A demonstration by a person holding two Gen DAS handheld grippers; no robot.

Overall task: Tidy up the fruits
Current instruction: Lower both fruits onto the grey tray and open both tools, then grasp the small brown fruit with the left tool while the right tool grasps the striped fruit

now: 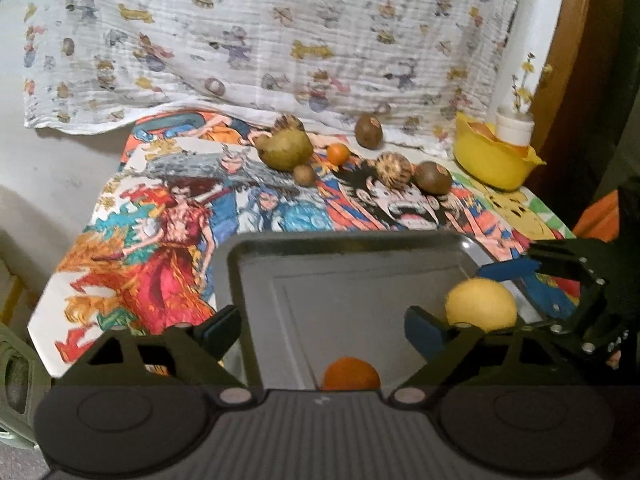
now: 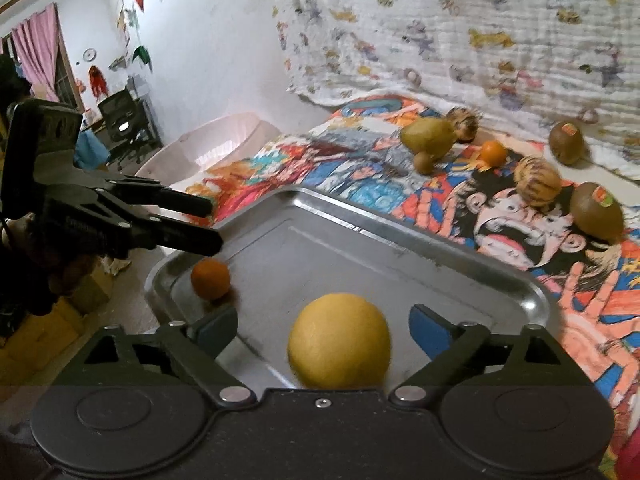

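A metal tray lies on the cartoon-print cloth. In it rest a small orange and a yellow lemon. My left gripper is open over the tray's near left corner, and the orange lies low between its fingers, untouched. My right gripper is open too; the lemon sits between its blue pads with a gap on each side.
Beyond the tray lie a pear, a small orange, two kiwis, a striped round fruit and a small brown fruit. A yellow bowl holding a white cup stands far right.
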